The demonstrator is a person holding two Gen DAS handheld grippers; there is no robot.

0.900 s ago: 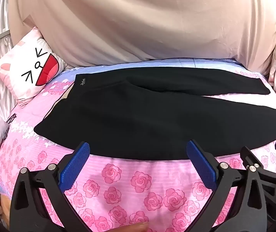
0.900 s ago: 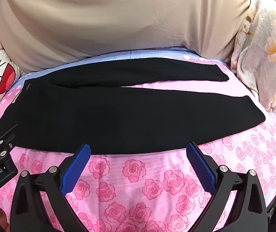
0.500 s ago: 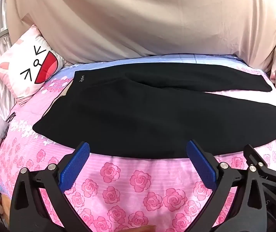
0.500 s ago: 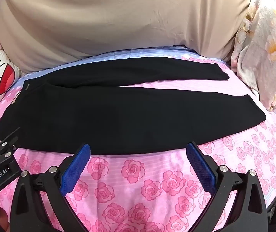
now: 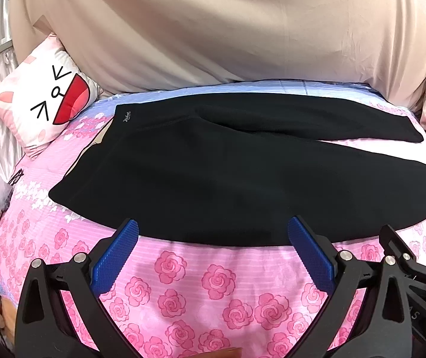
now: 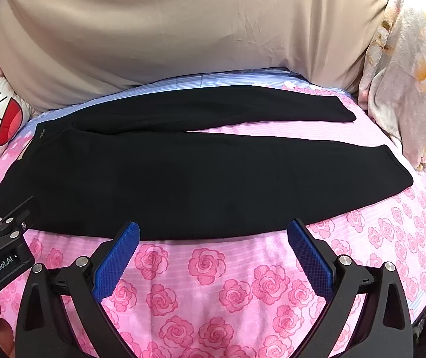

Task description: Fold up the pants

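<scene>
Both grippers sat wide apart in the jaws and grasped nothing as I looked the scene over.

From the left wrist view, my left gripper (image 5: 213,250) hovered over the near edge of the bed (image 5: 183,283), its blue pads (image 5: 114,256) spread either side of the hem line of the black pants (image 5: 228,185). The pants lay flat across the middle of the bed, waistband toward the left edge near the cartoon pillow (image 5: 46,104), the two legs running to the right edge, the far leg angled slightly away from the near one. At the right of this view I could see part of the other tool beside mine.

From the right wrist view, my right gripper (image 6: 213,253) was likewise released, held level and pointing across the bed toward the beige sheet (image 6: 198,29) hung behind it. The pants (image 6: 198,179) filled the middle, and the near leg's cuff lay toward the right edge, close to the bunched floral blanket (image 6: 407,74). The left tool showed at the lower left.

I judged the step in hand to be reaching for the near leg. To do it well, I would pinch only the near edge, one tool by the waist and one by the cuff, and lift both evenly so the leg lands square on the far one.
</scene>
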